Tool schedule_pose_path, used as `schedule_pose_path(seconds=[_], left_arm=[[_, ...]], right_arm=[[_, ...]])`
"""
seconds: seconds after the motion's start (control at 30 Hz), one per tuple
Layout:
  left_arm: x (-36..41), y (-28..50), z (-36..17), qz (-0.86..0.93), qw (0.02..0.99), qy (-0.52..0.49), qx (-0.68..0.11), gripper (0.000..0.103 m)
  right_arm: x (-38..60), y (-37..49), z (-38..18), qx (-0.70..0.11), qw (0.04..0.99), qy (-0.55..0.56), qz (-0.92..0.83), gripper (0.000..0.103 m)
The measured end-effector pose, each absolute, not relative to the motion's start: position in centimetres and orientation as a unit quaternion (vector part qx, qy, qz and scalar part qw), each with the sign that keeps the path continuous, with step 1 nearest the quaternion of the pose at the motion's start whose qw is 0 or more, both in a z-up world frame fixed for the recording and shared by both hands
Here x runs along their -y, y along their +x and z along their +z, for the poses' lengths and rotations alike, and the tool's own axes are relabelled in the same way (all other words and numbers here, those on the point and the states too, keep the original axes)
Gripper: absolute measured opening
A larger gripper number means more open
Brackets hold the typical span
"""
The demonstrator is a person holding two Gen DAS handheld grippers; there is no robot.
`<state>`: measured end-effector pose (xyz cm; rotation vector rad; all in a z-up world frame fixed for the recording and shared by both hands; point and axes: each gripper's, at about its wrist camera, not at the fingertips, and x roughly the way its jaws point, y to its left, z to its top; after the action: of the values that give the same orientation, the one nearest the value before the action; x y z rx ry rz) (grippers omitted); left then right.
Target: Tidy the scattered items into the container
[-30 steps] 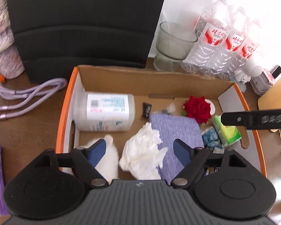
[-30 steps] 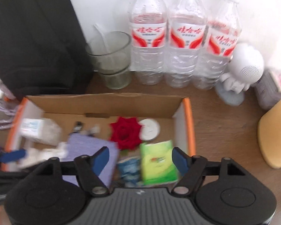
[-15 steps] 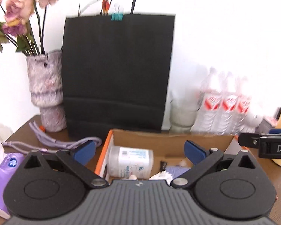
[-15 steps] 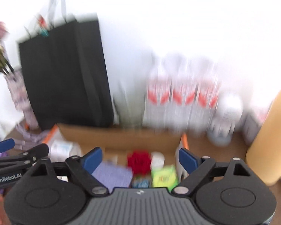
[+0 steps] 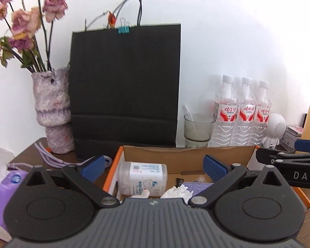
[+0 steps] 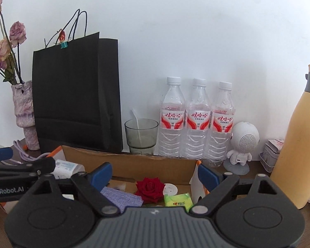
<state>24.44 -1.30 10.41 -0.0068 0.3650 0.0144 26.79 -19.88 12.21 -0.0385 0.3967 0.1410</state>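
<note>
**Both grippers empty above a filled box**

Nearest, the left gripper and the right gripper hover with jaws spread wide and nothing between them. Just below and beyond lies the cardboard box, holding a plastic jar on its side, long axis left to right, crumpled tissue, a purple cloth, a red rose and a green packet. On the desk far left, outside the box, a purple cord lies nearer the left gripper, likely next.
</note>
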Motion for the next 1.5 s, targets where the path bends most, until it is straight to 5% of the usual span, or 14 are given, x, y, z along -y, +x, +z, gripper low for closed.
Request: schedule_pose_path(seconds=[0.33,0.8,1.5], left_arm=[[1.3,10.0,11.5,-0.026,0.987,0.028,-0.158,0.103],[-0.3,-4.9,6.0,-0.028,0.965,-0.009,-0.262,0.103],[1.0,1.5,0.9,-0.012,0.934,0.013,-0.356,0.103]], right_arm=[[21.0,13.6,13.1,-0.198,0.974,0.019,0.105,0.095],[23.4,-5.2,6.4,-0.271,0.959,0.029,0.079,0.096],[21.4,1.9,2.4,-0.348,0.934,0.004,0.081,0.096]])
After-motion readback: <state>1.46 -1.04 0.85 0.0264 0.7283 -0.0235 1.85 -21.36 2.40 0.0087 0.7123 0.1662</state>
